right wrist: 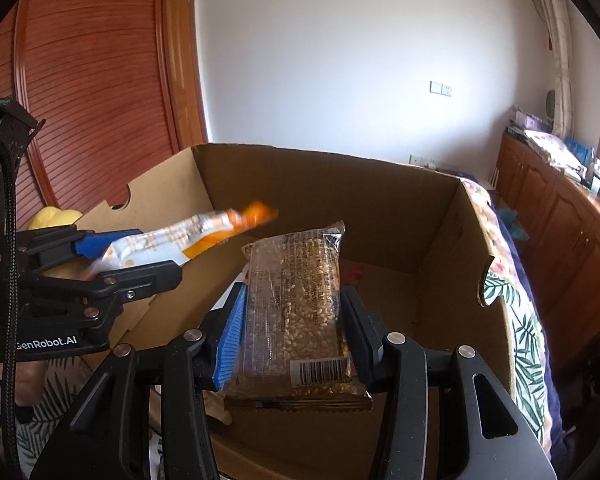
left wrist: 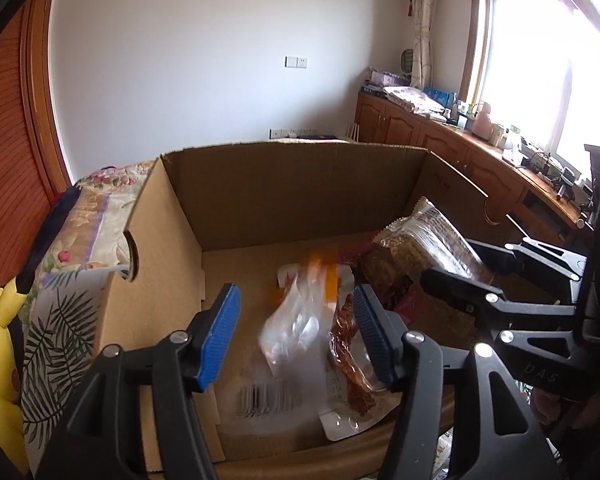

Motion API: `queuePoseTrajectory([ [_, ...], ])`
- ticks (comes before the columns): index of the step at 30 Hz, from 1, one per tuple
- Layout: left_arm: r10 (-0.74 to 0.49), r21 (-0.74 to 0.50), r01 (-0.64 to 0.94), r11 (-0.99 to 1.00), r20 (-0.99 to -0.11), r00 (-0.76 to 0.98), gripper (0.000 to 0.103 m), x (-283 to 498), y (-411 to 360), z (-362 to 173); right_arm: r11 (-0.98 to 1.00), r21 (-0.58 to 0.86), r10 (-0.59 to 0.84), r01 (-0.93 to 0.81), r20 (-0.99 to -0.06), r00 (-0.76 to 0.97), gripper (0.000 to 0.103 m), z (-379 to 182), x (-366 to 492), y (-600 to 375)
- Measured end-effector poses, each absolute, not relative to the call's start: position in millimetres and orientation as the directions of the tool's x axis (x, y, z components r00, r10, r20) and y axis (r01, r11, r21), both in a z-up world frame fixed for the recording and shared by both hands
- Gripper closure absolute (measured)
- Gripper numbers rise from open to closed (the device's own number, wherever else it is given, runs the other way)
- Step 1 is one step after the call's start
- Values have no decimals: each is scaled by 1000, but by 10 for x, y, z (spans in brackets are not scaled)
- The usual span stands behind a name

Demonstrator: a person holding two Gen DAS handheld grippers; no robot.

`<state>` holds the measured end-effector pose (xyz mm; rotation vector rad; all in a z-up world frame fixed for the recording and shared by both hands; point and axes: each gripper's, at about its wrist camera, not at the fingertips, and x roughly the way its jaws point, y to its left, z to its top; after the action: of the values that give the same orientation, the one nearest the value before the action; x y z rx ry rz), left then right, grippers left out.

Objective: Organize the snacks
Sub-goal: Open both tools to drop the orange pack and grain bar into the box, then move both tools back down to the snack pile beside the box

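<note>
Hovering over the open cardboard box (left wrist: pixel 300 192), both grippers are working at one job: the snacks are being gathered inside it, so each one is bringing its packet above the box mouth before letting it go. Going from the left, the left gripper (left wrist: pixel 296 336) is standing with its blue pads spread wide, and the orange and white packet (left wrist: pixel 300 312) is appearing blurred between them, not touched by either pad in the left wrist view. I judge it is being released and is falling. In the right wrist view this packet (right wrist: pixel 188 240) is lying at about 10 o'clock from the right gripper, just beside the left one's fingers, and I cannot tell there whether it is touching them. Under it, on the box floor, a clear packet of reddish-brown strips (left wrist: pixel 350 356) is lying at about 5 o'clock from the left gripper's middle, and a dark red packet (left wrist: pixel 396 292) is lying at about 2 o'clock, partly hidden. Further right, the right gripper (right wrist: pixel 292 332) is clenching the packet of pale grains (right wrist: pixel 296 304) by its two long edges, with the barcode end toward the camera and the far end pointing at 12 o'clock over the box. It is being held high above the floor, I think, so it can drop cleanly beside the others.
</note>
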<state>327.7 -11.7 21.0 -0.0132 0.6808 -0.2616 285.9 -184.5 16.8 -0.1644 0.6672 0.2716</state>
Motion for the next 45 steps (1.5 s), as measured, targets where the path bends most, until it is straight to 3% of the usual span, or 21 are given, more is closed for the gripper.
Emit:
queuePoseTrajectory([
  [2,-239,-88,235,968,-614,752,44,3261,-111,224,953,-62,194,-298,-629,753,54,172,2853,-1860],
  [6,-242,-87,240,967,-609,755,44,3210,-97,252,956,-71,184,-286,-616,766,43,203,2820,-1862],
  [24,-238,-30,260,965,-517,822,22,2353,-7,605,952,-67,213,-299,-556,804,41,499,1957,-1855],
  [45,-173,-51,180,982,-611,772,22,1761,159,-41,955,-25,201,-295,-675,709,34,-329,1477,-1743],
])
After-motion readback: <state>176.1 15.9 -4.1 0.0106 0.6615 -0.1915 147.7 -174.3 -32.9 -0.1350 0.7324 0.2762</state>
